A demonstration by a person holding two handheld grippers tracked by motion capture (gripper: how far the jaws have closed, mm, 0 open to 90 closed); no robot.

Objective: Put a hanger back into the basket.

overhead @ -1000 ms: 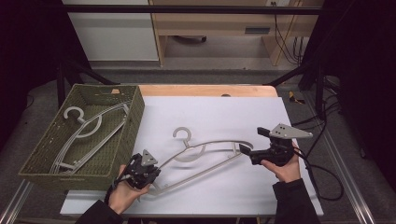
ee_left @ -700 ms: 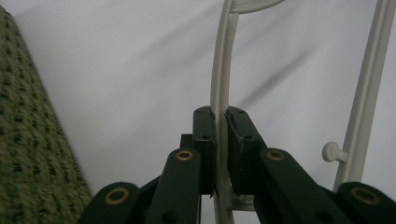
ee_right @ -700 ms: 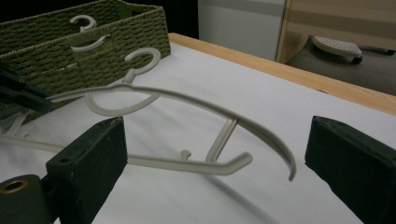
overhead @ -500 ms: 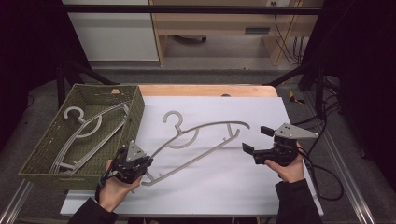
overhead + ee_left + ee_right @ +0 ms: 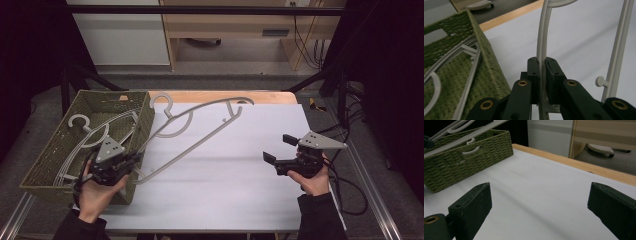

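Note:
A grey plastic hanger (image 5: 200,125) is lifted off the white table, slanting from the lower left up to its hook (image 5: 161,102) near the basket's far corner. My left gripper (image 5: 131,162) is shut on the hanger's lower end; in the left gripper view its pads clamp the hanger arm (image 5: 541,60). My right gripper (image 5: 277,150) hovers open at the table's right side, apart from the hanger, with nothing between its fingers (image 5: 471,207). The green woven basket (image 5: 60,150) at the left holds other grey hangers (image 5: 90,135).
The white table top (image 5: 230,190) has a wooden far edge (image 5: 210,95). The basket (image 5: 461,162) stands along the table's left side. A black cable (image 5: 350,195) trails from the right gripper. Metal frame rails run around the table.
The left gripper has lifted the hanger and swung it up and to the left toward the basket. The right gripper let go of the hanger's other end and stayed at the right.

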